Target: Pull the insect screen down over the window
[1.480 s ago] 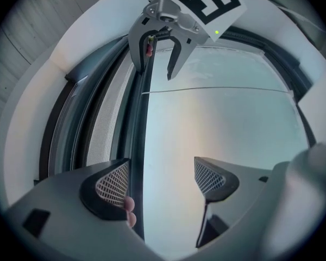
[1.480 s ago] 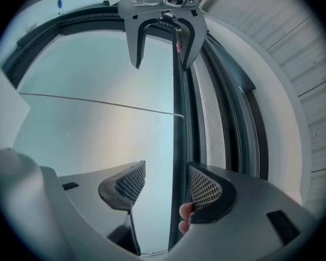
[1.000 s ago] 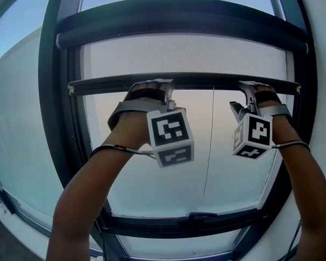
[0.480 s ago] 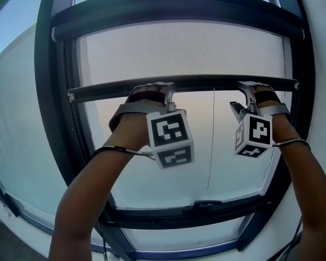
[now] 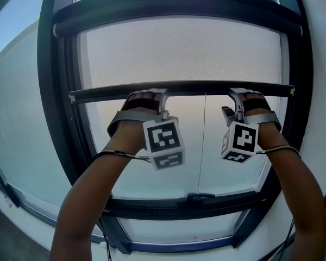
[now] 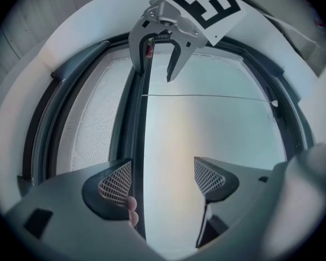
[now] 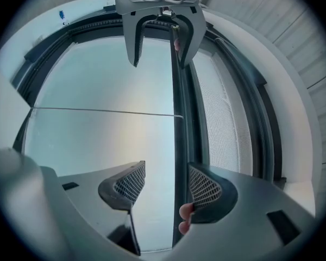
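While the insect screen (image 5: 179, 50) covers only the upper part of the window, its pull bar (image 5: 179, 87) lies roughly midway between the top edge of the window frame (image 5: 48, 91) and the bottom rail (image 5: 168, 206), so a good part of the travel remains.

Left gripper (image 6: 162, 181): jaws wide apart, with the bar running along the inner face of one jaw and clear of the other. Right gripper (image 7: 163, 186): same condition, jaws apart and the bar lying against one jaw only. Neither gripper clamps the bar; both appear merely hooked over it from above.

Risks noted:
1. Slippage. With no clamping, any outward tilt of a gripper could let the bar slide off. If the screen is spring-loaded, it would likely snap back toward the top edge.
2. Uneven pull. The grippers sit left of centre and near the right end, not symmetrically. One side leading could skew the bar and bind it in the side channels.
3. Cord (image 5: 204, 140). It hangs from the bar just beside the right gripper and could snag on it.
4. Overrun at the bottom rail could strike the catch (image 5: 198, 197) hard.
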A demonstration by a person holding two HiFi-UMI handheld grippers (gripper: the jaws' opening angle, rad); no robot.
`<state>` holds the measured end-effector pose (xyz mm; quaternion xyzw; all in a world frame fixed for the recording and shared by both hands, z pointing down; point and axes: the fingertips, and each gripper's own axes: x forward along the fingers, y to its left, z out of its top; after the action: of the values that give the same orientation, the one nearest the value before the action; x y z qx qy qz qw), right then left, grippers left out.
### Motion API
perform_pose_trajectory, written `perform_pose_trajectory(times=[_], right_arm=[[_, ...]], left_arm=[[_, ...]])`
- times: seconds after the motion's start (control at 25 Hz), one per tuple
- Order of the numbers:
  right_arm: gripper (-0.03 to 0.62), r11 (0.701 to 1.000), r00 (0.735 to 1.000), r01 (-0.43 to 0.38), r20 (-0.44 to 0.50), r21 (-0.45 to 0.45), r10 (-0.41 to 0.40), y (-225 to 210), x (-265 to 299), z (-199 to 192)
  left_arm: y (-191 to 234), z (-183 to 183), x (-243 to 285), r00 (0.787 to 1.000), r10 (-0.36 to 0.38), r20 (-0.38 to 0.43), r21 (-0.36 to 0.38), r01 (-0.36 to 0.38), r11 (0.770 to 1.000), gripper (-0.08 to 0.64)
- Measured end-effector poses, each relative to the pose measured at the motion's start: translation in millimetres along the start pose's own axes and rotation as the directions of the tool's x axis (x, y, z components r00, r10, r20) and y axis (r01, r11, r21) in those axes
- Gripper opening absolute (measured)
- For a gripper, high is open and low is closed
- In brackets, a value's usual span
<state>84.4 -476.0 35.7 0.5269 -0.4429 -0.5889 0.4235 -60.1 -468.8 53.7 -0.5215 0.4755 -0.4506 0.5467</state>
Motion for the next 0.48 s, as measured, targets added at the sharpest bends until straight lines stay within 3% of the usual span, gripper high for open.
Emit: perform_pose_trajectory(times=[0.48], right_arm=[[0.229, 0.997, 0.997, -0.075, 0.022, -0.005, 0.075, 57, -17, 3]], left_arm=[[-59, 1, -6, 0.994, -0.105, -0.026, -0.046, 0.104, 0.994, 0.357]])
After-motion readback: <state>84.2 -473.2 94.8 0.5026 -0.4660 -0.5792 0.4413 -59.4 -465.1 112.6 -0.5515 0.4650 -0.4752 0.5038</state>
